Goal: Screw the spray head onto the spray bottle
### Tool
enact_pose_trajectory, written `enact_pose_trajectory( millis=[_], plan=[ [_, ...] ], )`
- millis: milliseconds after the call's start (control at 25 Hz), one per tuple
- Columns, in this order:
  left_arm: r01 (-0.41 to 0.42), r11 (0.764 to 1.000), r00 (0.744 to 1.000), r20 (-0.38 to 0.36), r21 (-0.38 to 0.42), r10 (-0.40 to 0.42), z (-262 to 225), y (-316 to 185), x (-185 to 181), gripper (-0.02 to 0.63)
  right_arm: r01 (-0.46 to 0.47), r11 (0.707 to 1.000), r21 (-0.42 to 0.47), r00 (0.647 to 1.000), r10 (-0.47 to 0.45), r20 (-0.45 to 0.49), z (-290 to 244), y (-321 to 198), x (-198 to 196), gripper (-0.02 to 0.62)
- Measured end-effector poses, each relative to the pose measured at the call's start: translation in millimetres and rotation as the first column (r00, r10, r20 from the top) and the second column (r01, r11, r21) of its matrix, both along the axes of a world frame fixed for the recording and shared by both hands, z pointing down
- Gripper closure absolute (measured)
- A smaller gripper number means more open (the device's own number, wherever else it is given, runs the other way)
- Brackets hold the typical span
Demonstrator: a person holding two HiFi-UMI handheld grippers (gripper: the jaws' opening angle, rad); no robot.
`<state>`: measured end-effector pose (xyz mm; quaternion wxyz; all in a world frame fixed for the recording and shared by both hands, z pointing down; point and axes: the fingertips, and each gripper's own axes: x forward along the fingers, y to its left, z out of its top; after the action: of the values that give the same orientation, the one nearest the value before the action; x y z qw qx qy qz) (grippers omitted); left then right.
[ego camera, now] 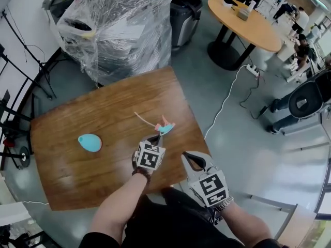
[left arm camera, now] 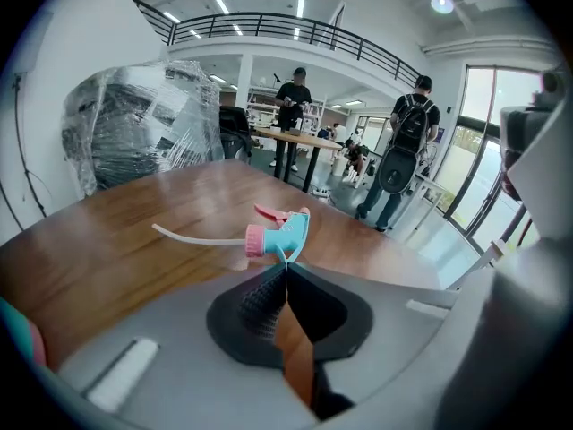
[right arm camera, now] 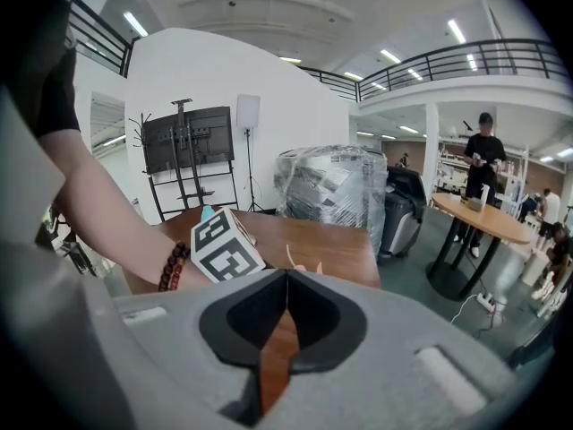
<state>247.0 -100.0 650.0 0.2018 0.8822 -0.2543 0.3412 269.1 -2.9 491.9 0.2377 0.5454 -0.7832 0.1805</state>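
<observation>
1. Spray head (ego camera: 165, 127) (left arm camera: 285, 233): blue body with pink collar and pink trigger, lying on its side near the right edge of the wooden table (ego camera: 103, 112), directly in front of the left gripper.
2. Tube (ego camera: 145, 119) (left arm camera: 197, 237): thin and pale, running from the pink collar leftward across the wood.
3. Left gripper (ego camera: 155, 137) (left arm camera: 286, 265): held low over the table, jaws closed, tips pinched on a thin blue edge of the spray head.
4. Right gripper (ego camera: 186, 155) (right arm camera: 286, 274): held just off the table's near right corner, jaws fully together with nothing between them.
5. Spray bottle (ego camera: 90, 142): rounded teal body lying on the left half of the table, well apart from the spray head and from both grippers.
6. Marker cube (ego camera: 150, 156) (right arm camera: 224, 245) of the left gripper, with the bare forearm (right arm camera: 98, 213) and bead bracelet (right arm camera: 172, 267): filling the left of the right gripper view and hiding nearly all of the spray head there.
7. Plastic-wrapped machine (ego camera: 119, 30) (left arm camera: 134, 128): just beyond the table's far edge, with a dark bin (ego camera: 183, 12) beside it.
8. Round table (ego camera: 248, 22) on a black pedestal: farther right, with a power strip (ego camera: 253, 70) and white cable on the floor near it.
9. Person with a backpack (left arm camera: 412, 141): standing in the background beyond the table's right corner.
</observation>
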Motion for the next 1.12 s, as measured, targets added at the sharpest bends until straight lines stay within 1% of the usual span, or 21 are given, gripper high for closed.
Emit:
enact_pose_trajectory(
  millis=[80, 160, 200, 240, 280, 320, 360, 440, 520, 560, 640, 720, 760, 840, 920, 1000, 1120],
  plan=[
    [-0.018, 1.0, 0.999, -0.03, -0.024, 0.017, -16.2, 7.6, -9.6, 0.586, 0.055, 0.998, -0.004, 0.997, -0.056, -0.045, 0.1, -2.6, -10.3, 0.576],
    [-0.04, 0.998, 0.997, -0.063, -0.054, 0.037, -33.5, 15.3, -20.4, 0.586, 0.14, 0.99, -0.01, 0.981, -0.14, -0.131, 1.4, -4.2, -21.9, 0.533],
    [-0.055, 0.996, 0.996, -0.079, -0.065, 0.049, -41.7, 18.4, -25.8, 0.586, 0.188, 0.982, -0.012, 0.963, -0.186, -0.193, 2.3, -4.7, -27.2, 0.515],
    [-0.07, 0.995, 0.994, -0.094, -0.077, 0.063, -50.2, 20.9, -31.3, 0.586, 0.239, 0.971, -0.013, 0.936, -0.234, -0.263, 2.6, -5.6, -32.5, 0.497],
    [-0.085, 0.992, 0.991, -0.11, -0.089, 0.075, -59.4, 22.9, -36.7, 0.586, 0.295, 0.955, -0.013, 0.898, -0.282, -0.338, 2.2, -7.3, -38.4, 0.475],
    [-0.099, 0.99, 0.988, -0.126, -0.105, 0.085, -69.4, 24.2, -42.3, 0.586, 0.354, 0.935, -0.014, 0.849, -0.327, -0.415, 1.3, -9.9, -45.1, 0.455],
    [-0.111, 0.986, 0.985, -0.144, -0.124, 0.093, -79.5, 25.2, -48.0, 0.586, 0.413, 0.911, -0.019, 0.788, -0.367, -0.494, 0.3, -12.7, -52.5, 0.435],
    [-0.13, 0.977, 0.978, -0.181, -0.17, 0.099, -98.1, 28.1, -59.2, 0.586, 0.519, 0.854, -0.043, 0.642, -0.423, -0.639, -2.5, -17.8, -69.1, 0.393],
    [-0.151, 0.965, 0.971, -0.217, -0.216, 0.103, -114.4, 31.9, -69.9, 0.586, 0.602, 0.795, -0.075, 0.495, -0.446, -0.746, -7.5, -23.0, -86.8, 0.377],
    [-0.164, 0.958, 0.967, -0.232, -0.234, 0.108, -121.8, 33.7, -75.1, 0.586, 0.636, 0.766, -0.09, 0.428, -0.448, -0.785, -9.4, -26.3, -95.0, 0.373],
    [-0.191, 0.946, 0.958, -0.26, -0.262, 0.121, -135.4, 36.8, -85.2, 0.586, 0.69, 0.712, -0.125, 0.307, -0.445, -0.841, -11.2, -33.9, -109.7, 0.373],
    [-0.221, 0.931, 0.946, -0.295, -0.292, 0.132, -147.5, 41.4, -93.2, 0.586, 0.726, 0.667, -0.171, 0.199, -0.441, -0.875, -10.0, -40.9, -120.9, 0.373],
    [-0.238, 0.921, 0.939, -0.314, -0.308, 0.138, -153.1, 44.7, -96.5, 0.586, 0.736, 0.648, -0.196, 0.152, -0.441, -0.884, -8.9, -43.9, -125.2, 0.373],
    [-0.269, 0.905, 0.927, -0.344, -0.33, 0.15, -164.0, 49.7, -104.1, 0.586, 0.746, 0.619, -0.244, 0.075, -0.443, -0.893, -7.2, -50.2, -132.5, 0.373],
    [-0.284, 0.897, 0.92, -0.36, -0.338, 0.156, -173.6, 50.3, -113.3, 0.584, 0.749, 0.598, -0.287, 0.017, -0.45, -0.893, -5.8, -56.1, -139.2, 0.373],
    [-0.296, 0.89, 0.913, -0.378, -0.347, 0.156, -180.4, 51.5, -120.7, 0.585, 0.75, 0.578, -0.32, -0.024, -0.46, -0.887, -3.8, -60.0, -145.4, 0.373],
    [-0.319, 0.873, 0.898, -0.411, -0.369, 0.154, -187.0, 58.0, -128.2, 0.584, 0.756, 0.552, -0.351, -0.061, -0.475, -0.878, 2.6, -59.8, -154.7, 0.376]
  ],
)
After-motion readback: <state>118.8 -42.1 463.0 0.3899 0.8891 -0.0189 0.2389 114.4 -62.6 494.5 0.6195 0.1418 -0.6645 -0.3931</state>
